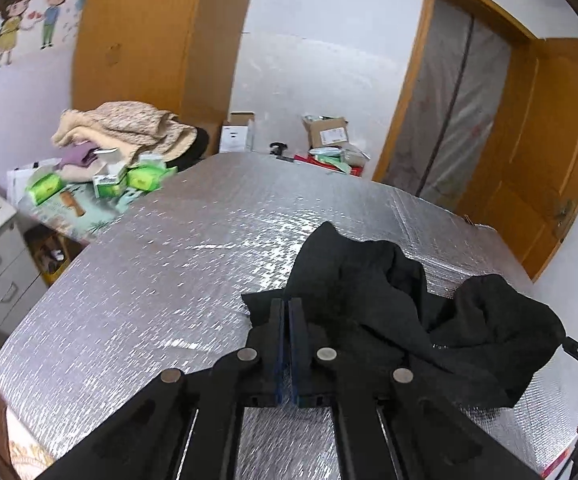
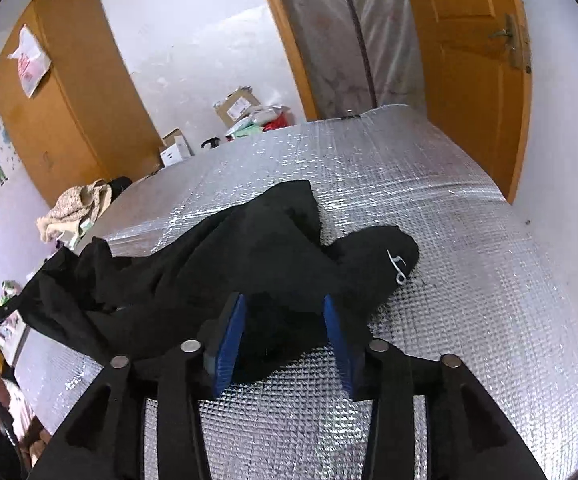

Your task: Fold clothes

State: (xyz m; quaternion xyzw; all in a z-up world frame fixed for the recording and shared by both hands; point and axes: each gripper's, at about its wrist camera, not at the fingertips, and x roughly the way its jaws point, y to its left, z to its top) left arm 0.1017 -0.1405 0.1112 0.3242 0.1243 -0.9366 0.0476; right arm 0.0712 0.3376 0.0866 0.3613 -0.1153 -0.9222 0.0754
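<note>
Left gripper [image 1: 288, 305] apparently pinching black garment [image 1: 373, 300] edge; right gripper [image 2: 285, 304] astride.

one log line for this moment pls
task: fold clothes | left gripper: shut on black garment | right gripper: open over garment | garment: crumpled on silver mat

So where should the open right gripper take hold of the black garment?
Probably the near hem of the black garment, lying between the right gripper fingers. Come in low from the near edge of the foil mat; the left gripper already pinches another edge.
</note>
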